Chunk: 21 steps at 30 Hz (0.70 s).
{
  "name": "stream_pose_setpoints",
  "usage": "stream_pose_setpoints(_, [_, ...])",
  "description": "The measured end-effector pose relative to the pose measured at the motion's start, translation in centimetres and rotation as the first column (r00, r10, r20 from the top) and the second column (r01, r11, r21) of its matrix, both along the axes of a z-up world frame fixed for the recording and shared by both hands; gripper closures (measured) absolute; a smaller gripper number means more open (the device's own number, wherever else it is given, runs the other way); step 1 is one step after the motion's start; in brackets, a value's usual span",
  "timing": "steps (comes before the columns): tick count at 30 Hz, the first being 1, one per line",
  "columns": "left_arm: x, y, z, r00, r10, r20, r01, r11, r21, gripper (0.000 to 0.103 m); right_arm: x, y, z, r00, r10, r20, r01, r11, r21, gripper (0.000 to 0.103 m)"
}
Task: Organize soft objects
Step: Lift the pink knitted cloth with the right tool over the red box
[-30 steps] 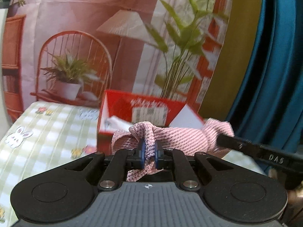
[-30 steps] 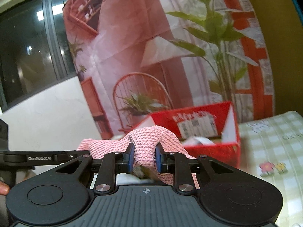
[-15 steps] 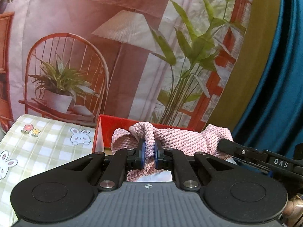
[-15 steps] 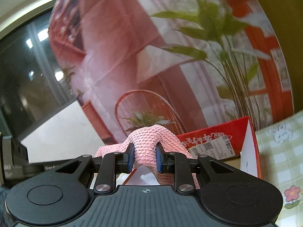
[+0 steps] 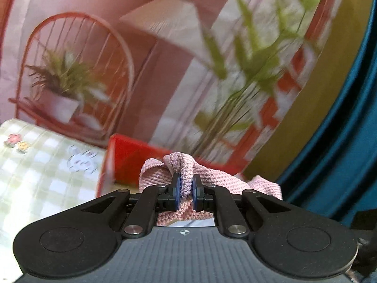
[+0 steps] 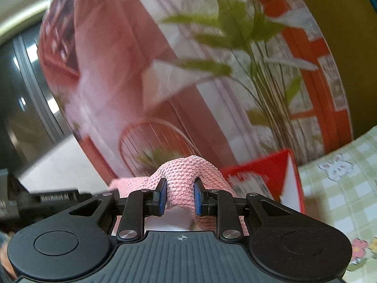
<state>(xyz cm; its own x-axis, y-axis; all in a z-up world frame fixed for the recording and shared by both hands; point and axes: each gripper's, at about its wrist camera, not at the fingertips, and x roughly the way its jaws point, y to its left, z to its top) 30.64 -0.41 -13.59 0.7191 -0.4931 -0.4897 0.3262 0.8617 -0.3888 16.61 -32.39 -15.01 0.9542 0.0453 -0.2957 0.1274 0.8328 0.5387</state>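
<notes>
A pink knitted cloth (image 5: 162,178) is held in the air by both grippers, stretched between them. My left gripper (image 5: 186,192) is shut on a bunched fold of it. My right gripper (image 6: 180,195) is shut on another fold of the same cloth (image 6: 183,174). A red cardboard box (image 5: 128,162) stands open just behind the cloth, on the table; it also shows in the right wrist view (image 6: 271,174). The box's inside is mostly hidden by the cloth and grippers. The left gripper's body (image 6: 54,198) shows at the left of the right wrist view.
A green-and-white checked tablecloth (image 5: 42,162) with bunny and flower prints covers the table (image 6: 341,188). A printed backdrop (image 5: 165,59) of a chair, lamp and plants hangs behind the box. A blue curtain (image 5: 348,141) hangs at the right.
Both grippers have moved forward and up with the pink cloth, closer over the red box. The views are now motion-blurred. Both grips stay shut.
</notes>
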Motion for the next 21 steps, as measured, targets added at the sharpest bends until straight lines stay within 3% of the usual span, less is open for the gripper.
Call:
stream_pose_setpoints(3, [0.0, -0.8, -1.4, 0.999, 0.023, -0.043, -0.019, 0.996, 0.088, 0.092, 1.0, 1.0, -1.9, 0.994, 0.01, -0.112, -0.016, 0.999, -0.051, 0.081])
stream_pose_setpoints(6, [0.2, -1.1, -2.2, 0.996, 0.025, -0.091, -0.015, 0.994, 0.108, 0.09, 1.8, 1.6, -3.2, 0.981, -0.014, -0.191, 0.004, 0.999, -0.053, 0.081])
stream_pose_setpoints(8, [0.3, -1.6, -2.4, 0.995, 0.021, -0.098, -0.006, 0.989, 0.149, 0.085, 2.3, 1.7, -3.7, 0.973, -0.029, -0.228, 0.017, 0.998, -0.053, 0.081])
stream_pose_setpoints(13, [0.1, -2.3, -3.0, 0.996, 0.028, -0.082, -0.008, 0.971, 0.239, 0.057, 3.6, 2.4, -4.6, 0.941, -0.035, -0.338, 0.003, 0.996, -0.094, 0.081])
stream_pose_setpoints(17, [-0.4, -2.5, -2.6, 0.998, 0.024, -0.063, -0.006, 0.961, 0.278, 0.055, 4.3, 2.3, -5.6, 0.906, -0.076, -0.416, 0.028, 0.992, -0.12, 0.08])
stream_pose_setpoints(21, [-0.9, -2.1, -1.5, 0.999, 0.031, -0.029, -0.021, 0.956, 0.291, 0.044, 4.3, 2.5, -4.9, 0.902, -0.099, -0.42, 0.039, 0.988, -0.15, 0.07])
